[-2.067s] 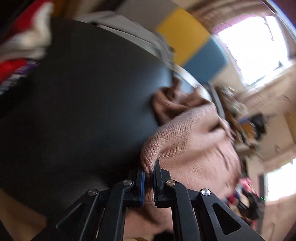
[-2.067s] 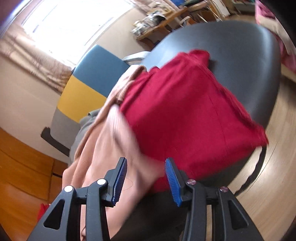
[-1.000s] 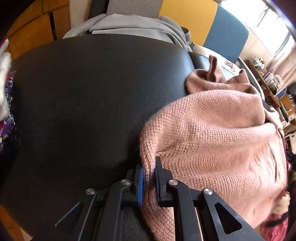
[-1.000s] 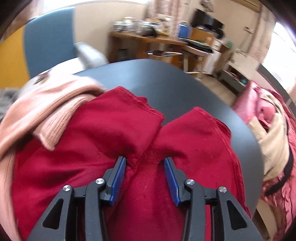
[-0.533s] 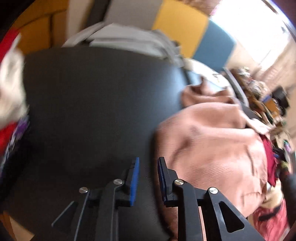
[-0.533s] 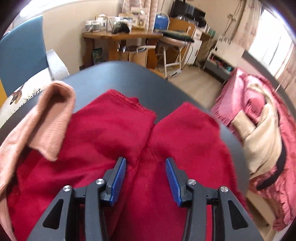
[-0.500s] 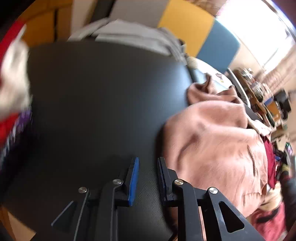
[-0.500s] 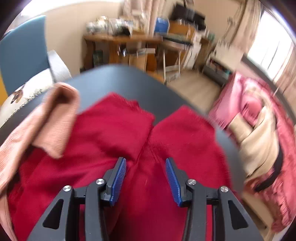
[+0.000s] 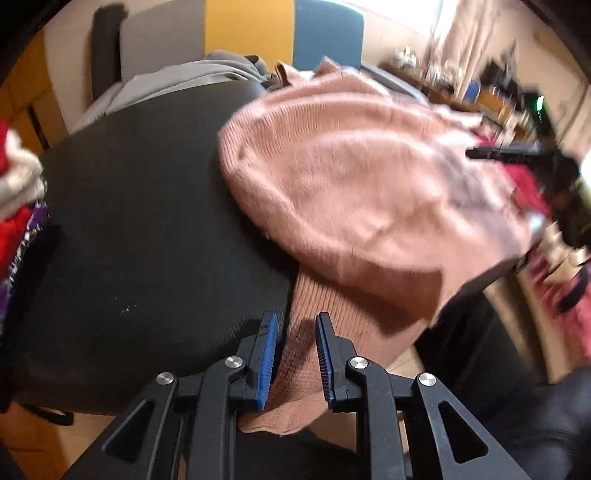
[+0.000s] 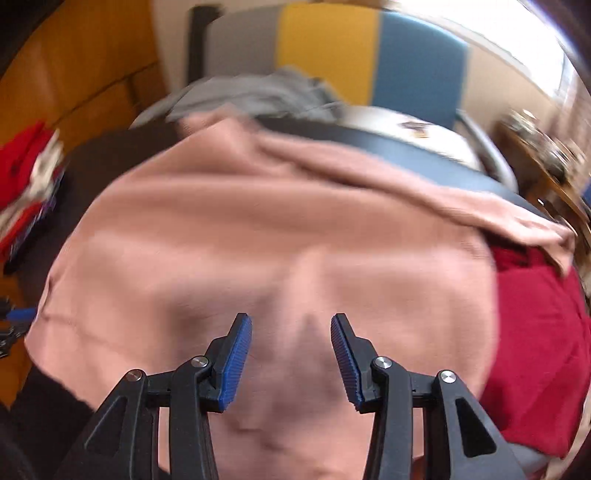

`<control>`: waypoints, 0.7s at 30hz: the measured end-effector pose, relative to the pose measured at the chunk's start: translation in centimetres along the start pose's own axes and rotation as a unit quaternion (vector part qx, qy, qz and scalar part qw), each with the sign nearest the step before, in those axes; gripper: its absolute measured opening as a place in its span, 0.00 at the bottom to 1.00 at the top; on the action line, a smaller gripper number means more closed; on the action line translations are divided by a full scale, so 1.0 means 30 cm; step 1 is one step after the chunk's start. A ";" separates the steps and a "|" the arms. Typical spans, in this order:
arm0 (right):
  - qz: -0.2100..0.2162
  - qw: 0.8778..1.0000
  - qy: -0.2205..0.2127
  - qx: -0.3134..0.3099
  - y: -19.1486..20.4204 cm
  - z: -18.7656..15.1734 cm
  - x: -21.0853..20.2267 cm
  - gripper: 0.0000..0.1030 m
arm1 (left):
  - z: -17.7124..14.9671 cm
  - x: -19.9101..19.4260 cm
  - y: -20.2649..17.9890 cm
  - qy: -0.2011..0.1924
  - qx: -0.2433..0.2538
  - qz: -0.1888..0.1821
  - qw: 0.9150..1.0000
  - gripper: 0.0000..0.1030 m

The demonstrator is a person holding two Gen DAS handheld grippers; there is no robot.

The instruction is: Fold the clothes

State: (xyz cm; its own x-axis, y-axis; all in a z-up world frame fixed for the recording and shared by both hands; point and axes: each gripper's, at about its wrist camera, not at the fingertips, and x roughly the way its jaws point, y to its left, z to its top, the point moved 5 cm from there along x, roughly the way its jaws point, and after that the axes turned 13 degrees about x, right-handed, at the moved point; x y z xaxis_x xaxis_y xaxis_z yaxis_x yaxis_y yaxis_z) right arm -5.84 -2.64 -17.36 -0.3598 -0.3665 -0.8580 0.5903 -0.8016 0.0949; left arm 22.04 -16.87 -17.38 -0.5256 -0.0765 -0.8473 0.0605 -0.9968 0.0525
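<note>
A pink knit sweater (image 9: 351, 177) lies bunched on the black round table (image 9: 140, 236), its lower edge hanging over the near rim. My left gripper (image 9: 294, 332) is open, its jaws on either side of that hanging edge. In the right wrist view the pink sweater (image 10: 258, 251) fills the middle, lying over a red garment (image 10: 535, 332) at the right. My right gripper (image 10: 291, 332) is open just above the sweater. The right gripper also shows, blurred, at the right of the left wrist view (image 9: 517, 155).
A grey garment (image 9: 177, 85) lies on a grey, yellow and blue chair (image 9: 251, 33) behind the table. A pile of red and white clothes (image 9: 14, 192) sits at the left. A cluttered desk (image 9: 461, 92) and wooden floor (image 9: 44, 439) lie beyond.
My left gripper let go of the sweater's corner, opened and moved to its hanging near edge. My right gripper swung from over the red garment to over the pink sweater, staying open.
</note>
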 end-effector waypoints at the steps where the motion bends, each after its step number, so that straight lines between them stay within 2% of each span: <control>1: -0.007 1.000 0.008 -0.010 0.008 -0.019 0.017 0.44 | -0.006 0.001 -0.024 -0.001 0.017 0.008 1.000 0.21; 4: -0.046 0.999 0.028 -0.005 -0.034 -0.094 0.066 0.44 | 0.003 0.022 -0.070 -0.002 0.057 0.033 0.998 0.21; 5: -0.045 0.998 0.032 0.012 -0.063 -0.118 0.068 0.44 | 0.020 0.040 -0.059 -0.001 0.062 0.044 0.997 0.19; 6: -0.043 0.998 0.036 0.030 -0.093 -0.141 0.068 0.46 | 0.030 0.044 -0.035 0.000 0.059 0.055 0.997 0.11; 7: -0.032 0.997 0.035 0.055 -0.131 -0.161 0.051 0.46 | 0.040 0.048 -0.011 0.001 0.057 0.065 0.996 0.10; 9: -0.034 0.996 0.037 0.078 -0.199 -0.215 0.012 0.46 | 0.060 0.055 0.036 0.003 0.052 0.087 0.995 0.07; 14: -0.042 0.992 0.036 0.117 -0.342 -0.346 -0.079 0.47 | 0.102 0.022 0.351 0.018 -0.041 0.175 0.984 0.05; 15: -0.046 0.991 0.037 0.120 -0.359 -0.361 -0.089 0.47 | 0.126 0.001 0.408 0.013 -0.057 0.193 0.979 0.05; 16: -0.051 0.990 0.040 0.122 -0.374 -0.378 -0.101 0.47 | 0.160 -0.030 0.457 0.005 -0.063 0.227 0.972 0.00; 17: -0.060 0.990 0.045 0.122 -0.387 -0.396 -0.112 0.47 | 0.195 -0.065 0.504 -0.003 -0.065 0.271 0.961 0.00; 18: -0.069 0.989 0.050 0.121 -0.400 -0.413 -0.124 0.48 | 0.224 -0.100 0.550 -0.010 -0.075 0.299 0.951 0.00; 21: -0.098 0.985 0.066 0.122 -0.442 -0.461 -0.155 0.54 | 0.247 -0.211 0.706 -0.028 -0.126 0.329 0.935 0.00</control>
State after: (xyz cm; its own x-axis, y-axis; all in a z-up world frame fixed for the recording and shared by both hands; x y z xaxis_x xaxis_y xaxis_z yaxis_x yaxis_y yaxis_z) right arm -1.99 16.23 -21.63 -0.3433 -0.1409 -0.9286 0.3213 -0.9467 0.0249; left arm 20.35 -37.68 -7.00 -0.3474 -0.6803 -0.6454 0.5808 -0.6964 0.4215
